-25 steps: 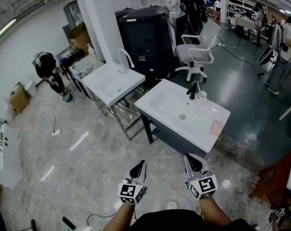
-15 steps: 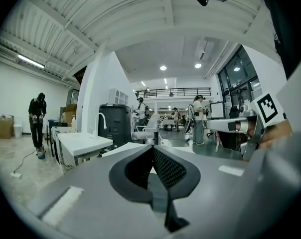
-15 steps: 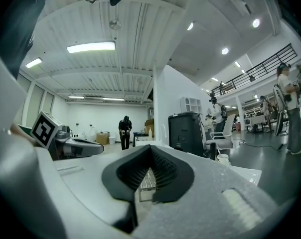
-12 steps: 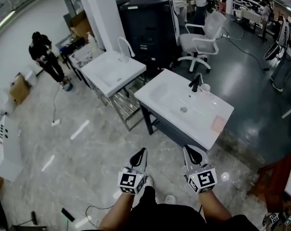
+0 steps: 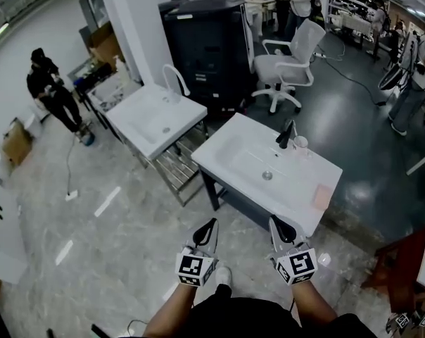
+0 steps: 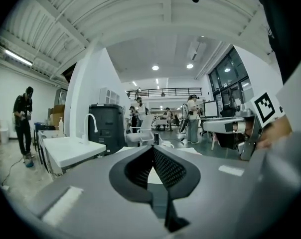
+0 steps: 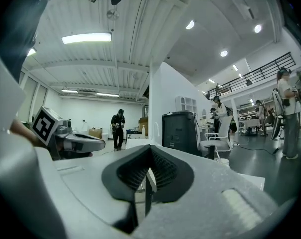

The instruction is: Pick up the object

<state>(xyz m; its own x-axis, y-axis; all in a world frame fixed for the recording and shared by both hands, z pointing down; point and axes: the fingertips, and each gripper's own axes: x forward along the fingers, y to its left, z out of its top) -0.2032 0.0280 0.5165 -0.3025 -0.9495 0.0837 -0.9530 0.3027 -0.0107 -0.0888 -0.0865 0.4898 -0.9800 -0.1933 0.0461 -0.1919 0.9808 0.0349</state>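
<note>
A white sink basin point(image 5: 238, 152) on a dark stand lies ahead of both grippers. On it are a black faucet point(image 5: 286, 134), a small white cup point(image 5: 300, 142) and a flat pink pad point(image 5: 321, 196) near its right corner. My left gripper point(image 5: 211, 225) and right gripper point(image 5: 277, 222) are held side by side, short of the basin's near edge, both shut and empty. In the left gripper view the pads point(image 6: 160, 166) meet at the tip. The right gripper view also shows jaws pressed together, with the cup point(image 7: 221, 162) beyond them.
A second white sink point(image 5: 153, 115) with a white faucet stands to the left, a wire rack below it. Behind are a black cabinet point(image 5: 205, 48) and a white office chair point(image 5: 290, 65). A person in black point(image 5: 51, 90) stands far left. A dark red stand point(image 5: 402, 266) is at right.
Both grippers have moved forward toward the basin, which now sits nearer in the head view. The person at far left has straightened up and shifted. The jaws stay shut.
</note>
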